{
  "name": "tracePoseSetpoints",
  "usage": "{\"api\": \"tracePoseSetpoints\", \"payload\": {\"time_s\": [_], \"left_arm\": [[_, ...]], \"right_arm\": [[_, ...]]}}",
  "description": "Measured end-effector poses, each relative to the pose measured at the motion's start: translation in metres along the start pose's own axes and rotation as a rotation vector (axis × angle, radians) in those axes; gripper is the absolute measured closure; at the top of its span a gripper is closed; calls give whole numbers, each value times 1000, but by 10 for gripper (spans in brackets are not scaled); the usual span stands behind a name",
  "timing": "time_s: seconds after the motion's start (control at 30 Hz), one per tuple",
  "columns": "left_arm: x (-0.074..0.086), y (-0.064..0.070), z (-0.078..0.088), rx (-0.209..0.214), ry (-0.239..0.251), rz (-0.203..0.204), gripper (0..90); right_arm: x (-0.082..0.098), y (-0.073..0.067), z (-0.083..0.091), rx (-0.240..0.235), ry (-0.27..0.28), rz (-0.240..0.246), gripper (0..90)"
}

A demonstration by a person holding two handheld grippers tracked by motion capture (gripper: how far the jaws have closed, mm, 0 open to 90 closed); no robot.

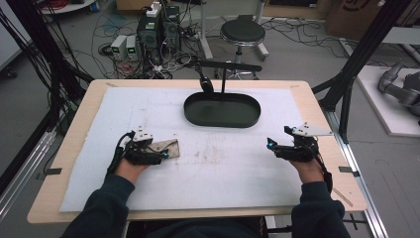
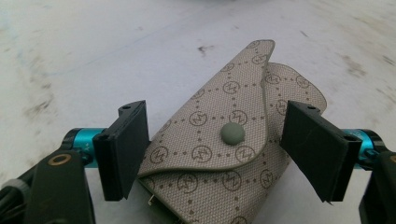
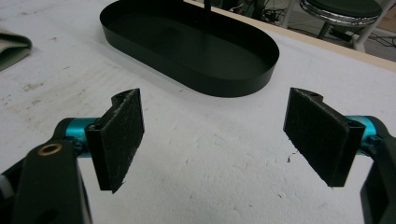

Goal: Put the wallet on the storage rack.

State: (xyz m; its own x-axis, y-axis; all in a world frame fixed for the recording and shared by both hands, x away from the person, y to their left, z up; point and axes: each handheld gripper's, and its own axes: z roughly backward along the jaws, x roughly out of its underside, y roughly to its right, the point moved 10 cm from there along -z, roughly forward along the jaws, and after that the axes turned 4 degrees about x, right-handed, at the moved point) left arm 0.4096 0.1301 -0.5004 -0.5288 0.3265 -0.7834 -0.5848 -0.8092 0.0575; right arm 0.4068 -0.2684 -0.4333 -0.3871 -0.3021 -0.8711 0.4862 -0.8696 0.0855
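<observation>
Two grippers sit over a white mat on the table, and the work is all on the left. The left gripper (image 1: 163, 154) is down at a small beige wallet (image 1: 164, 148) that lies flat on the mat, left of the middle and nearer the person than the black oval tray (image 1: 222, 110).

In the left gripper view the wallet (image 2: 224, 154) lies straight ahead between the two pads. Its flap is closed, with a grey snap button (image 2: 232, 132) near the middle, and its long axis runs away from the gripper, tilted a little toward the right. The jaws stand fairly wide. The left pad (image 2: 126, 149) appears to be right at the wallet's edge, while a sliver of mat seems to show between the right pad and the other edge, so I judge it not yet gripped. A squeeze across the short width looks like what comes next.

The right gripper (image 1: 277, 147) hovers well apart on the right side of the mat. Its jaws are wide open with nothing between them, and it points toward the tray (image 3: 196, 56).

The near end of the wallet is cut off at the bottom of the left gripper view, and from above the gripper covers much of it. I cannot tell whether the left pad truly touches.
</observation>
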Motion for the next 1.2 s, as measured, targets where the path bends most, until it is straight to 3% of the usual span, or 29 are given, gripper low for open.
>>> {"api": "tracePoseSetpoints", "payload": {"time_s": [0.07, 0.17, 0.2, 0.23, 0.3, 0.33, 0.37, 0.43, 0.57, 0.7, 0.8, 0.83, 0.87, 0.9, 0.93, 1.0, 1.07, 1.13, 1.17, 1.2], "left_arm": [[-2, 4, 0, -22, 8, 7, 228], [-8, 7, 3, 31, 57, -18, 275], [-14, 7, 7, 60, 95, -50, 263], [-14, 7, 7, 60, 95, -50, 244], [-18, 8, 10, 100, 116, -89, 233], [-16, 7, 12, 118, 114, -147, 231], [-16, 7, 12, 118, 114, -147, 224], [-11, 5, 11, 121, 83, -186, 221], [-2, -2, 3, 116, 20, -146, 212], [3, 0, -1, 140, -7, -137, 223], [2, 1, 0, 122, -16, -124, 253], [2, 1, 0, 103, -22, -115, 257], [2, 2, 0, 41, -23, -70, 261], [2, 2, 0, 41, -23, -70, 261], [2, 3, 0, -7, -11, -32, 261], [1, 5, -1, -48, -8, -2, 260], [-2, 7, -2, -42, 2, -8, 260], [-6, 7, -1, -11, 34, -19, 265], [-9, 8, 1, 4, 52, -32, 263], [-13, 6, 4, 17, 78, -75, 249]], "right_arm": [[0, 0, 0, 0, -1, -1, 207], [0, 1, 1, -1, 1, 2, 207], [0, 1, 1, -2, 0, -1, 207], [0, 1, 1, -1, 0, -1, 207], [0, 1, 1, -3, -1, 4, 207], [0, 1, 1, -3, -1, 2, 207], [1, 1, 1, -3, -2, 2, 207], [1, 1, 1, -4, -2, 4, 207], [1, -1, 1, -7, -5, 10, 207], [1, -1, 0, -7, -8, 6, 207], [2, 0, 0, -6, -8, 7, 207], [2, 0, 0, -4, -9, 6, 207], [2, 0, 0, -4, -10, 5, 207], [2, 0, 0, -4, -10, 5, 207], [3, 0, 0, -4, -12, 7, 207], [2, -1, 0, -4, -12, 6, 207], [3, -1, 0, -4, -13, 5, 207], [3, 0, 0, -5, -9, 3, 207], [3, 1, 1, -3, -10, 6, 207], [3, 1, 0, -4, -8, 1, 207]]}}
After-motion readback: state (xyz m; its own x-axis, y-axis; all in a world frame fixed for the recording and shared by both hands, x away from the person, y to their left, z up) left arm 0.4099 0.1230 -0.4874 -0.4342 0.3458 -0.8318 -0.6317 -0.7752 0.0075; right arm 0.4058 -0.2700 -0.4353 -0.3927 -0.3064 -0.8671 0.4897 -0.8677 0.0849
